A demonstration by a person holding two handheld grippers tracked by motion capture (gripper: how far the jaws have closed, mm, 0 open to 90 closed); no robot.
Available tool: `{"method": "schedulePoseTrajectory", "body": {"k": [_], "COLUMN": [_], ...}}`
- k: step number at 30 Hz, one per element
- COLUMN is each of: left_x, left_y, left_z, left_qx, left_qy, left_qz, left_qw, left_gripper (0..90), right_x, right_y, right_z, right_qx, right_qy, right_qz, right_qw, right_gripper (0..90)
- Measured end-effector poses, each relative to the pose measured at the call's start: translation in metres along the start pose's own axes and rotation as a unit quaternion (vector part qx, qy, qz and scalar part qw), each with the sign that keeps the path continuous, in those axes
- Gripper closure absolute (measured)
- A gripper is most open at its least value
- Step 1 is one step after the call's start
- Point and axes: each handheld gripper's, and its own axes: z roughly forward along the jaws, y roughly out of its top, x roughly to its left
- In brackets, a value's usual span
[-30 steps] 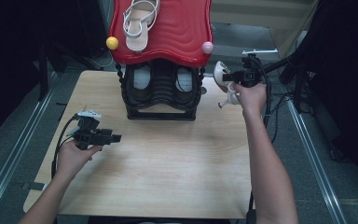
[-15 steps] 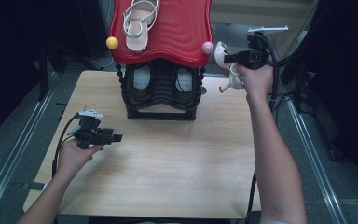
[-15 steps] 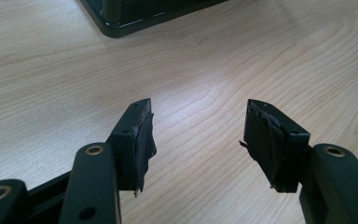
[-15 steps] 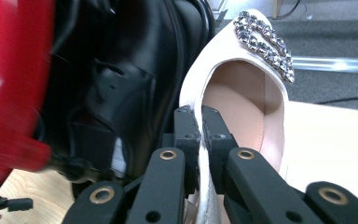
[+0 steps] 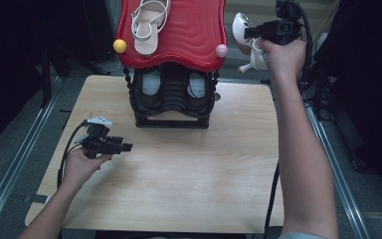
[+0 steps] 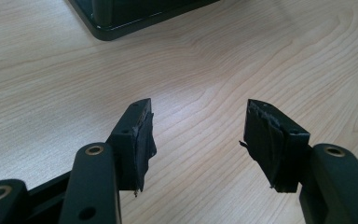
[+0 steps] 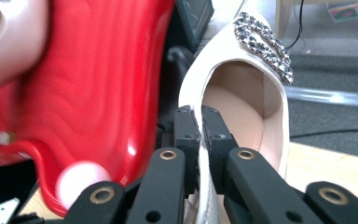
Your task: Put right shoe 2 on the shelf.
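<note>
In the high view the right claw (image 5: 252, 33) is held up beside the right edge of the red shelf (image 5: 194, 40), above the far right corner of the worktop (image 5: 189, 184), and it is clenched on the side wall of a white high-heeled shoe (image 5: 242, 35) that hangs clear of the worktop with its heel pointing down. A white strappy sandal (image 5: 148, 22) lies on the red shelf, and two more shoes sit in the black rack (image 5: 173, 94) beneath it. The left claw (image 5: 125, 147) hovers low over the left part of the worktop, well apart from the rack. In the left gripper view the left claw (image 6: 198, 128) stands released, jaws spread wide with bare wood between them and a corner of the rack's base ahead. In the right gripper view the right claw (image 7: 201, 114) pinches the shoe's (image 7: 242, 93) thin upper edge between nearly closed jaws; a rhinestone ornament (image 7: 261, 44) shows on the shoe, and the red shelf (image 7: 98, 84) is just beside it.
</note>
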Motion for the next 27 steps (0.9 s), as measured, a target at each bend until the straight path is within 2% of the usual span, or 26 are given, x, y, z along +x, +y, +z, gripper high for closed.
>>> {"method": "schedulePoseTrajectory", "body": {"k": [8, 14, 20, 27], "left_x": [0.0, -0.002, -0.002, -0.001], "left_y": [0.0, 0.0, 0.0, 0.001], "left_z": [0.0, 0.003, 0.001, 0.0], "left_qx": [-0.001, 0.002, 0.0, -0.003], "left_qy": [0.0, -0.003, -0.004, -0.009], "left_qz": [0.001, 0.003, 0.005, 0.003], "left_qw": [1.0, 1.0, 1.0, 1.0], "left_gripper": [42.9, 42.9, 42.9, 43.1], "right_x": [0.028, 0.059, 0.091, 0.109], "right_y": [0.031, 0.051, 0.058, 0.054], "right_z": [-0.019, -0.019, -0.001, 0.03], "right_qx": [-0.025, -0.036, -0.052, -0.038], "right_qy": [0.001, 0.008, 0.009, 0.003], "right_qz": [-0.018, -0.04, -0.079, -0.101], "right_qw": [0.9995, 0.9985, 0.9955, 0.9942], "right_gripper": [88.7, 88.7, 88.7, 88.8]}}
